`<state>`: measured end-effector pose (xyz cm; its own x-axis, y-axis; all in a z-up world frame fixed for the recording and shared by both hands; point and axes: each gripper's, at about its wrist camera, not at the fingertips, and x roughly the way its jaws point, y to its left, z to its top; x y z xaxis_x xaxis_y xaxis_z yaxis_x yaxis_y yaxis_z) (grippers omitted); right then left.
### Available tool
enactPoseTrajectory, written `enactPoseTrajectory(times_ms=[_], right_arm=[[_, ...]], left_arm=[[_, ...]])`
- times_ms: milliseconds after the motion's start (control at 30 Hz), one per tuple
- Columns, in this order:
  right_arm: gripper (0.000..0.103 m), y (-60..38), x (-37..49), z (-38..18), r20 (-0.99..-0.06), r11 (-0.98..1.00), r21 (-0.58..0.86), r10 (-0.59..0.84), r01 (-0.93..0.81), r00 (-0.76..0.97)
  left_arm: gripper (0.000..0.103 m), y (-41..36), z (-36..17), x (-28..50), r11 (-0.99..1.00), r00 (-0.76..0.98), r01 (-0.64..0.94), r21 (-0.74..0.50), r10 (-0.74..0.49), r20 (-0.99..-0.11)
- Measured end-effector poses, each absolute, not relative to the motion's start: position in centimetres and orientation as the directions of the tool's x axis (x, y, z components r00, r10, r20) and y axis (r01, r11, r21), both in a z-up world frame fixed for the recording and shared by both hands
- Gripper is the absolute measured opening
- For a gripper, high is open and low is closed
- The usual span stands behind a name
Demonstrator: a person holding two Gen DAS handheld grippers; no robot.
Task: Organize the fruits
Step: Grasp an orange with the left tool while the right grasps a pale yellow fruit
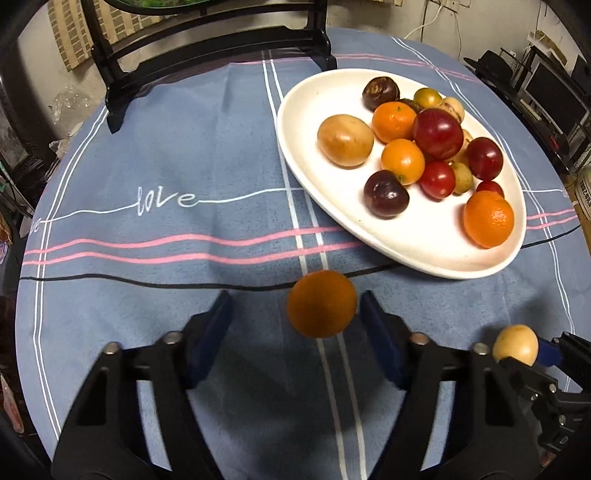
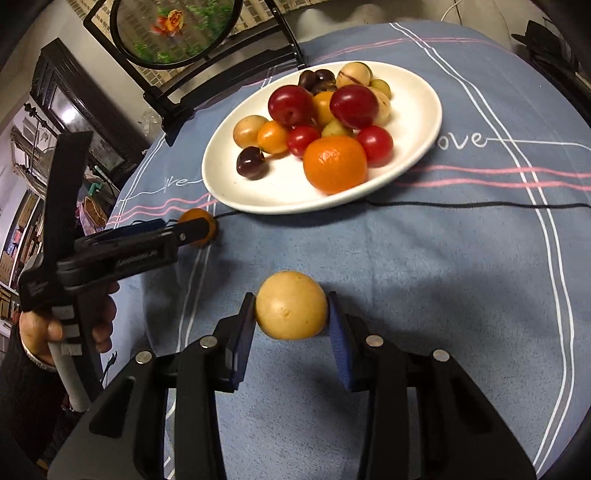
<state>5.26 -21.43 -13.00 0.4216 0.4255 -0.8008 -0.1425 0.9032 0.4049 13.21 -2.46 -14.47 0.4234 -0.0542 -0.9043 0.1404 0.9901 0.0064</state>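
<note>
Just short of the plate, the left tongs stand spread around a small orange while the right tongs pinch a yellow fruit across its middle; both look light, smooth, round, roll-prone.

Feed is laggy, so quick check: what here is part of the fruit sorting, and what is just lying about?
Job:
- small orange between the open left tool
- yellow fruit in the right tool
- white plate of mixed fruit

Lying about:
- black cable
- round framed picture
</note>
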Motion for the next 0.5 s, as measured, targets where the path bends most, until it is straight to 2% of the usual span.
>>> enactPoseTrajectory(times_ms=[67,100,167,500], right_arm=[[0.038,-21.1,5.4,-13.1,-0.801,0.902,0.406,0.429,-0.146,0.417],[0.038,-20.9,5.4,-13.1,-0.801,0.901,0.406,0.432,-0.155,0.415],[0.038,-20.7,5.5,-12.9,-0.800,0.899,0.404,0.436,-0.166,0.412],[0.038,-20.5,4.8,-12.2,-0.795,0.895,0.398,0.446,-0.202,0.410]], left_arm=[[0.050,-2.5,-14.5,13.2,0.987,0.423,0.161,-0.022,-0.089,-0.902],[0.039,-2.8,-14.3,13.1,0.983,0.426,0.179,-0.036,-0.111,-0.898],[0.039,-3.2,-14.1,12.9,0.984,0.441,0.175,0.007,-0.073,-0.895],[0.039,-1.2,-11.1,9.8,0.989,0.471,0.120,-0.083,-0.130,-0.872]])
